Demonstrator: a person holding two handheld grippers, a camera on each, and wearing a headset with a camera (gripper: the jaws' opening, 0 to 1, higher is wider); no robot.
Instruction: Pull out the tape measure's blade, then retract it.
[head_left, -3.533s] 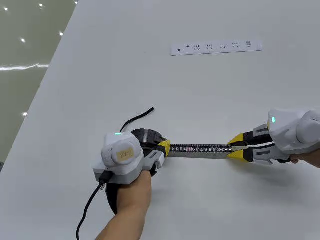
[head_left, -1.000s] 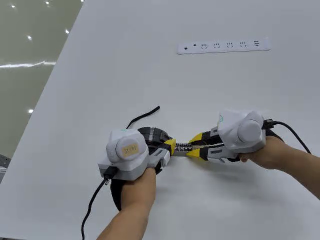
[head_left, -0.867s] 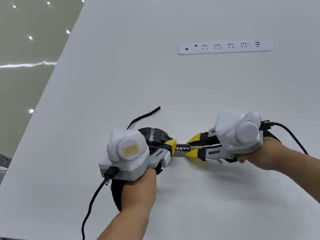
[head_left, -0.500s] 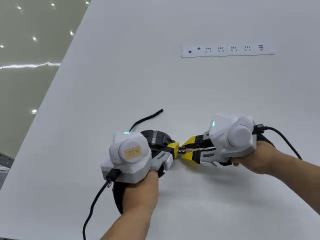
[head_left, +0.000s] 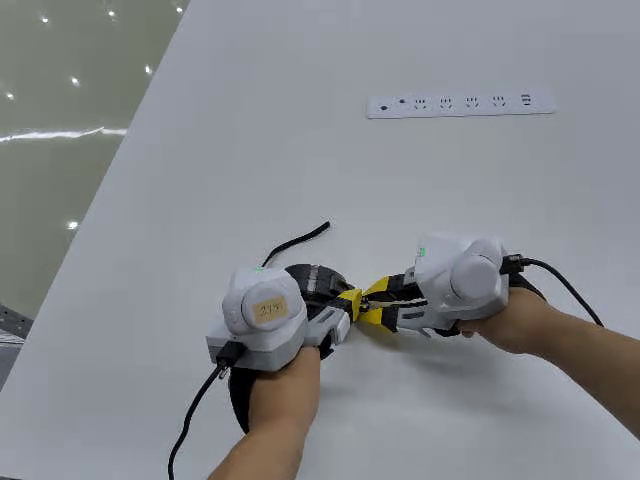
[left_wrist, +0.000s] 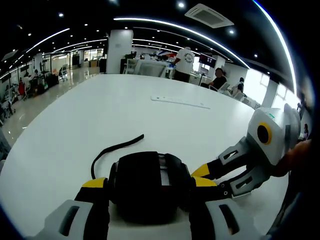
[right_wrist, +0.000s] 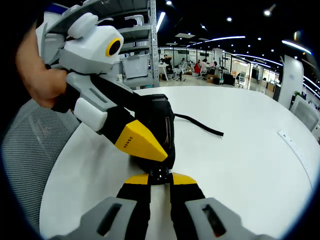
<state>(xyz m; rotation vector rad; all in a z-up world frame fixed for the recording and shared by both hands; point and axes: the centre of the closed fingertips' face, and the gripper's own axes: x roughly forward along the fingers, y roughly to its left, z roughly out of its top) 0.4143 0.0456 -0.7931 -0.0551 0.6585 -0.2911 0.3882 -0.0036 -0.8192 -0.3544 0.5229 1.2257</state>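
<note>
On the table (head_left: 300, 150), the left gripper (head_left: 342, 312) clamped the tape (left_wrist: 145, 175) by its sides. The right gripper (right_wrist: 159, 178) pinched the hook (right_wrist: 159, 173), now hard against the tape's mouth. The blade that had spanned the gap between the grippers seconds before had run back in. Retraction looked all but finished, and only releasing the hook seemed left.
</note>
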